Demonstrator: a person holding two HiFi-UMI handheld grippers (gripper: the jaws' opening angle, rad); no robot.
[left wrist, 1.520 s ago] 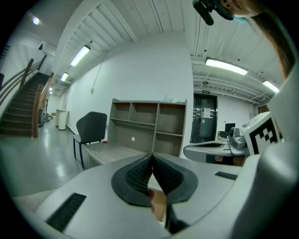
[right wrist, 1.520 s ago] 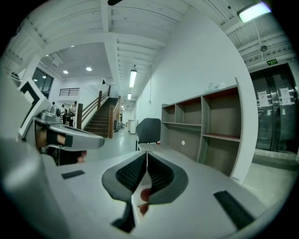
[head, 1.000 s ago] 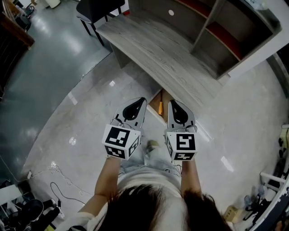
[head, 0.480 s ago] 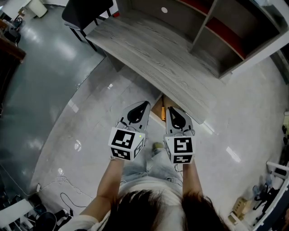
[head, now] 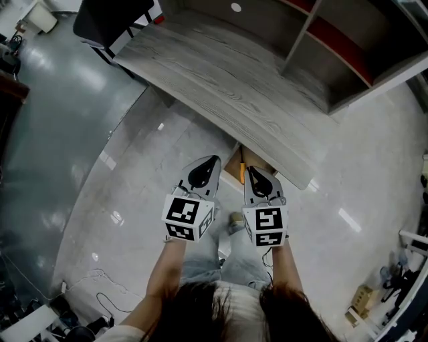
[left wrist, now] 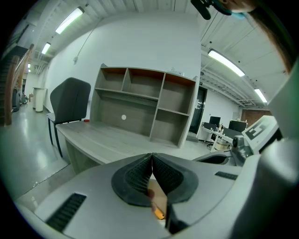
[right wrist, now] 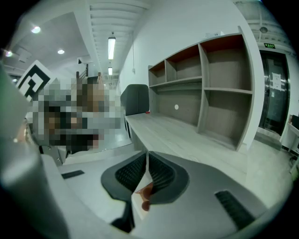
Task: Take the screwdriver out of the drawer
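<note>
Under the front edge of the grey desk (head: 221,87), a wooden drawer (head: 232,160) stands open; only a sliver shows between my grippers. An orange screwdriver handle (head: 241,176) lies in it. It shows again as an orange tip (left wrist: 159,213) below the left jaws in the left gripper view. My left gripper (head: 213,160) is shut with nothing in it, hovering just left of the drawer. My right gripper (head: 250,169) is also shut and holds nothing, just right of the handle. Both sets of jaws (left wrist: 152,156) (right wrist: 147,154) point toward the desk.
A shelf unit (head: 334,47) with open compartments stands on the back of the desk. A black chair (head: 110,20) stands at the desk's left end. Cables (head: 93,300) lie on the glossy floor at lower left. The person's legs and a shoe (head: 234,220) are below the grippers.
Both grippers have drawn closer together and sit lower in the head view. The desk has slid up and away in the frame. The jaws stayed shut.
</note>
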